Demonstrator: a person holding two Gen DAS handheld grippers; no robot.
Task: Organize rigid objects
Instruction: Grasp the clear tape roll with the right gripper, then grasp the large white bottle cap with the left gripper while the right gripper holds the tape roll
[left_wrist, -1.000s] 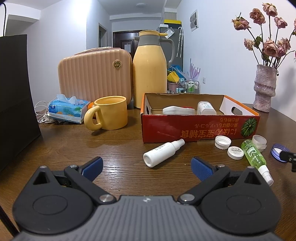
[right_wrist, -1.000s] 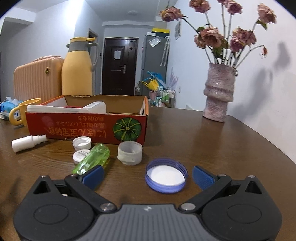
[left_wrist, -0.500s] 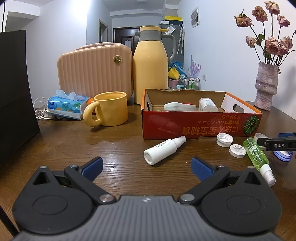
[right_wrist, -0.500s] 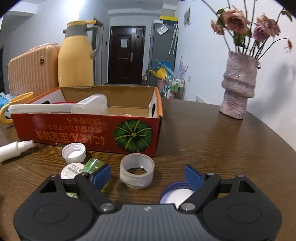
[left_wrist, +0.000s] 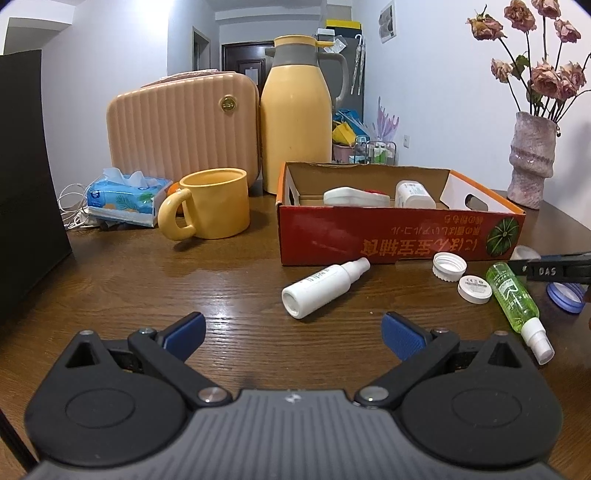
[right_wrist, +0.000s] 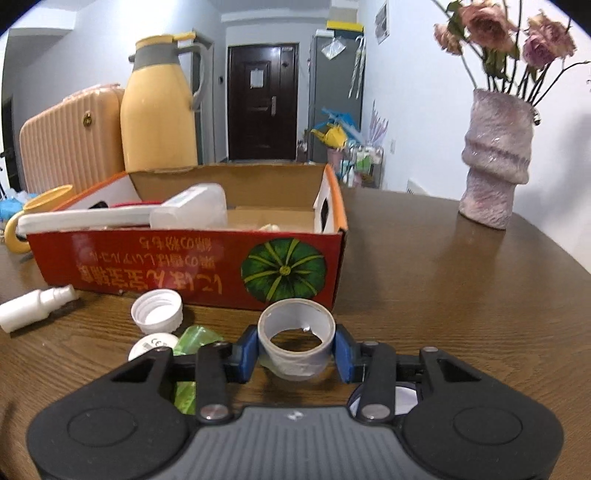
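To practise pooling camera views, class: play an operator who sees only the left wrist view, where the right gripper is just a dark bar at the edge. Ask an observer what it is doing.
Operator: What is the right gripper on?
Observer: The right gripper has a translucent cap between its closing jaws, a pad against each side.
Operator: Is the cap tipped?
Observer: No, it stands upright, open side up.
Operator: And the blue lid?
Observer: The blue lid lies under the gripper's body, not between the fingers.
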